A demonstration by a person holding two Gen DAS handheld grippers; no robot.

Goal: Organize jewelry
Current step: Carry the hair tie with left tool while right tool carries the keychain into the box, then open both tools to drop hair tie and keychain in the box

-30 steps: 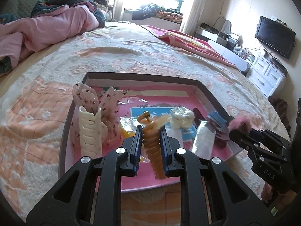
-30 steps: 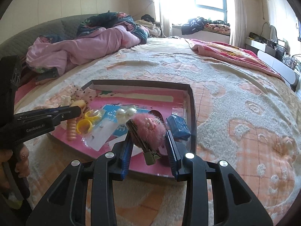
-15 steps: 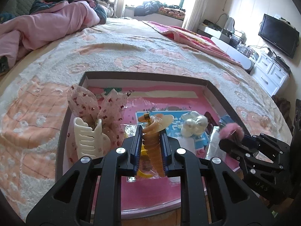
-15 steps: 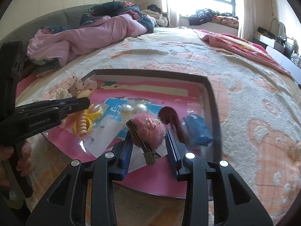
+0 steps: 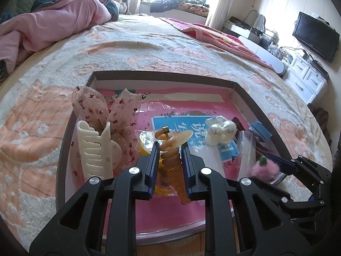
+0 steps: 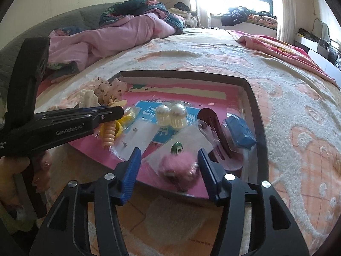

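- Between the left claw (image 5: 169,149) pads: amber spiral hair tie (image 5: 171,160), pinched, hanging above the pink tray (image 5: 170,217) on the bed (image 5: 149,49).
- Left of it: cream claw clip (image 5: 94,149) and floral bow (image 5: 102,111).
- Right claw (image 6: 169,153) jaws have just been opening, now spread; pink fluffy clip (image 6: 178,166) lies between the pads on the tray floor, untouched.
- Beyond right claw: pearl clips (image 6: 171,115), blue clip (image 6: 239,134).

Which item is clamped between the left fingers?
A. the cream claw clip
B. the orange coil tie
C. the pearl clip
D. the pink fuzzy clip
B: the left wrist view shows the left gripper shut on the orange coil tie, while the cream claw clip and the pearl clip lie untouched in the tray.
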